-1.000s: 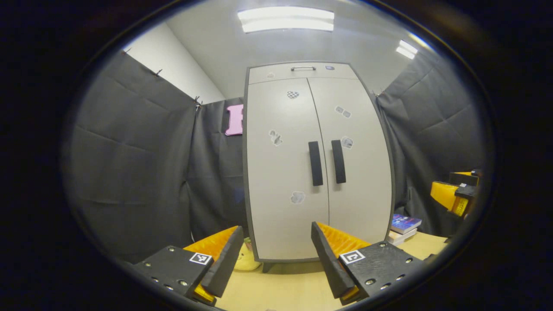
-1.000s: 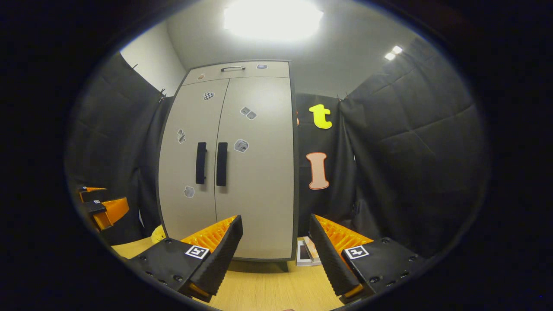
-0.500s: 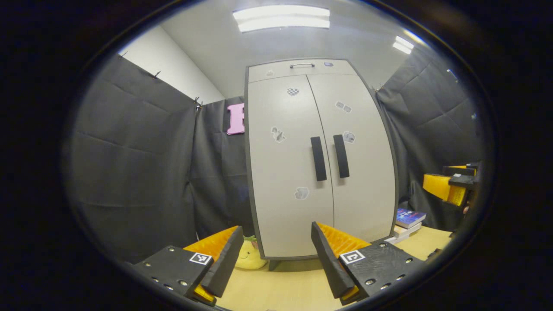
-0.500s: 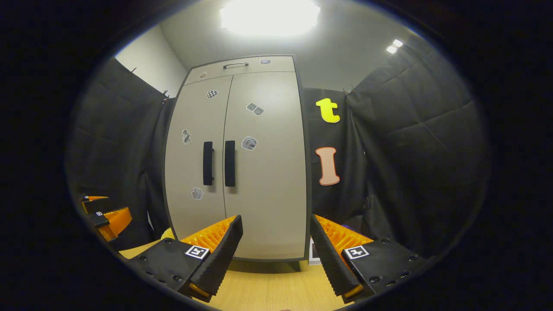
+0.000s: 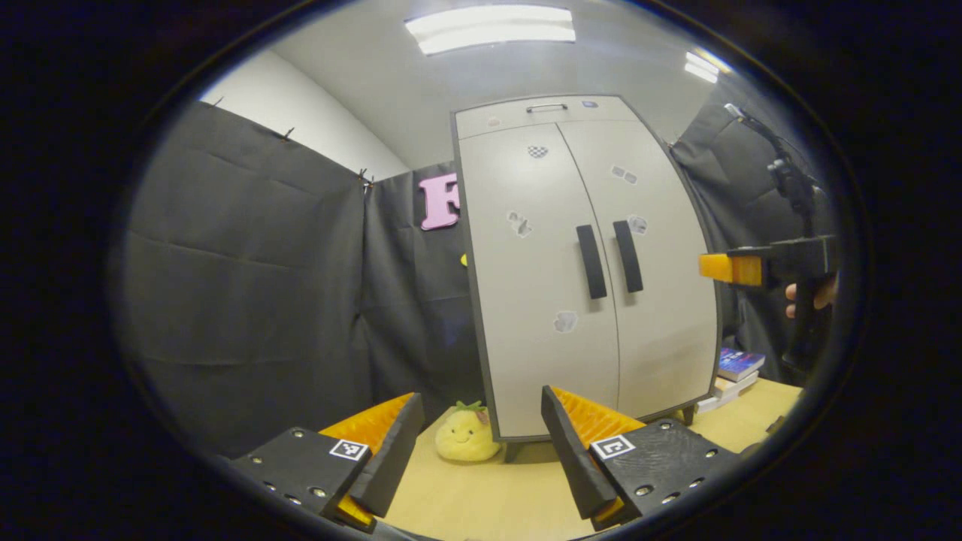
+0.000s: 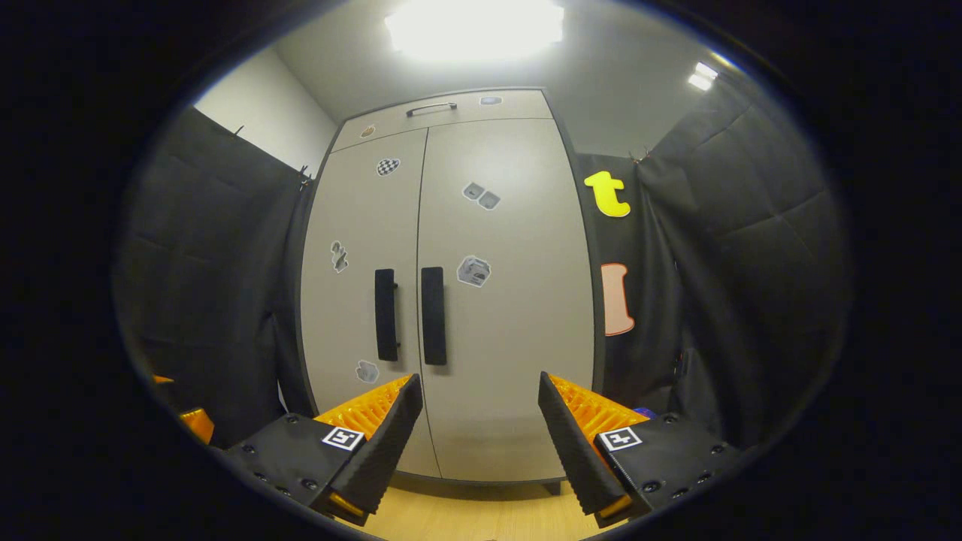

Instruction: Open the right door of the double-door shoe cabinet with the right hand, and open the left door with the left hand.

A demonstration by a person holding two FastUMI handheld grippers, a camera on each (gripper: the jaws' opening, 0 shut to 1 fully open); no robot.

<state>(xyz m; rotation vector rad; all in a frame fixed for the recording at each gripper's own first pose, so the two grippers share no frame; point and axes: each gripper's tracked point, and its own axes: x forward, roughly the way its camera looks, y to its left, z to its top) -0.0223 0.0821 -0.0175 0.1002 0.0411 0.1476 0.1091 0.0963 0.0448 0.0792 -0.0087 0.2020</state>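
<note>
Closer now: your right tool (image 6: 477, 421) has advanced on the cabinet (image 6: 518, 315) and risen, both doors looming larger. Its jaws stand wide, empty. Right handle (image 6: 433, 315) lies up and left of it, long axis vertical, so you must swing left and lift. Left tool (image 5: 477, 443) also wide, empty, hanging back over the counter (image 5: 496, 496); left handle (image 5: 591, 261) sits up and right of it. Both doors shut. Right tool looks nearer, so right door first. Plush toy (image 5: 466, 434) sits by the cabinet foot.
</note>
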